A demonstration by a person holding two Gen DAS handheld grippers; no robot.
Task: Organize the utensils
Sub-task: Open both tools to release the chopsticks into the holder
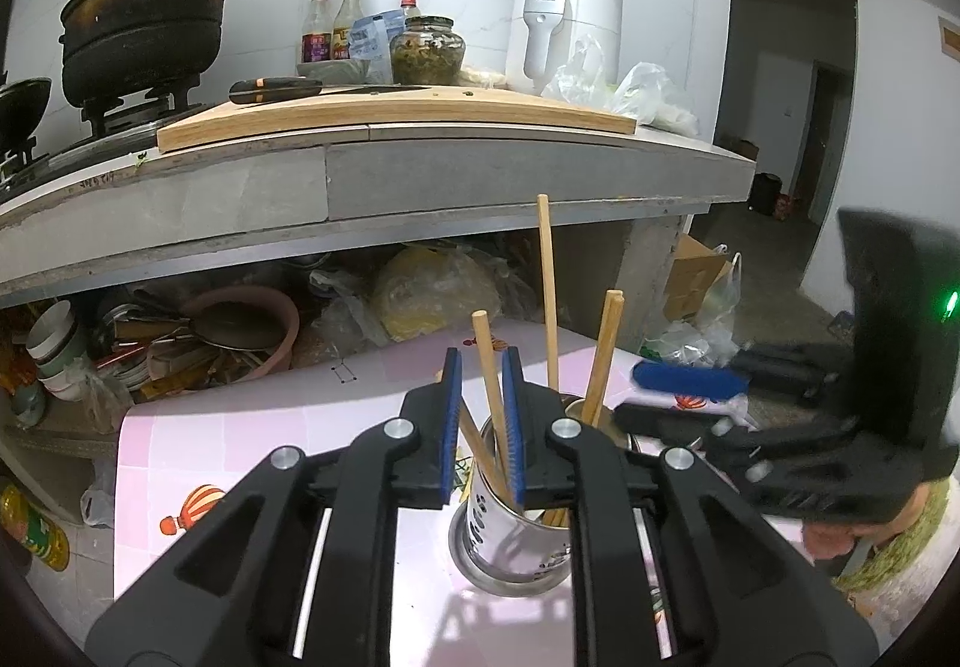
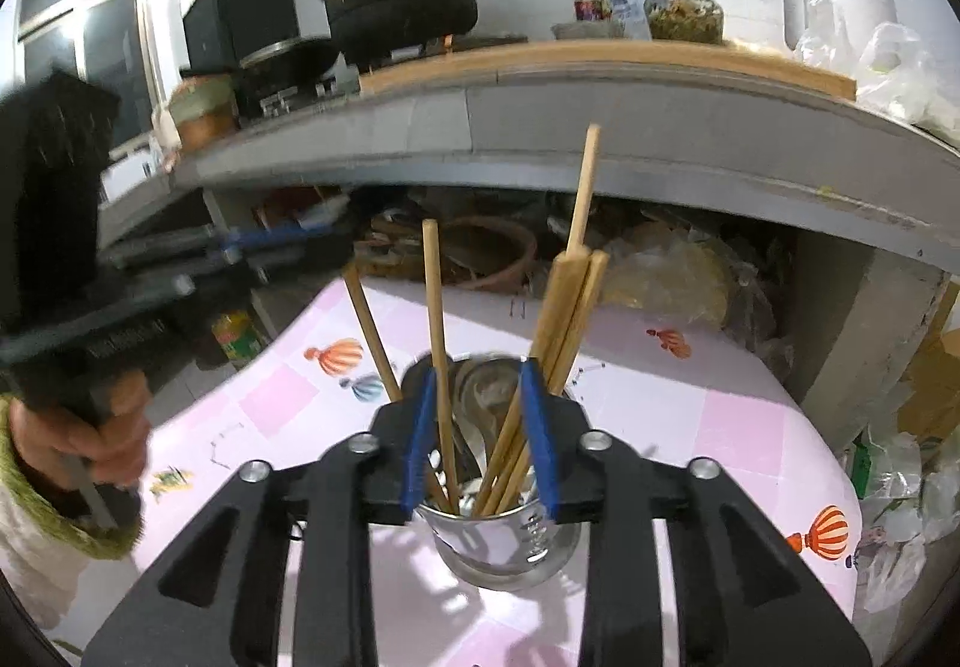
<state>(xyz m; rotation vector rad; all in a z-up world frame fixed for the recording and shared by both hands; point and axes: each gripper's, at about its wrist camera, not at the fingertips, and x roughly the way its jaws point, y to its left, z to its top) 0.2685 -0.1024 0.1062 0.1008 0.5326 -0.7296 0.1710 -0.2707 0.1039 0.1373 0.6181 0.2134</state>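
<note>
Overhead, grey counter [image 1: 372,175] shelters pink tablecloth [image 1: 240,427].

A black pot [image 1: 141,31] and knife [image 1: 273,90] sit near a white appliance [image 1: 564,19].

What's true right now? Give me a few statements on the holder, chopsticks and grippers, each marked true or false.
1. The chopsticks stand in a metal holder on the pink tablecloth. True.
2. The holder lies tipped on its side. False: it stands upright.
3. A knife lies on the cutting board. True.
4. The right gripper is clamped on a bottle. False: its jaws are open, gripping nothing.
5. One chopstick runs between the left gripper pads. True.
</note>
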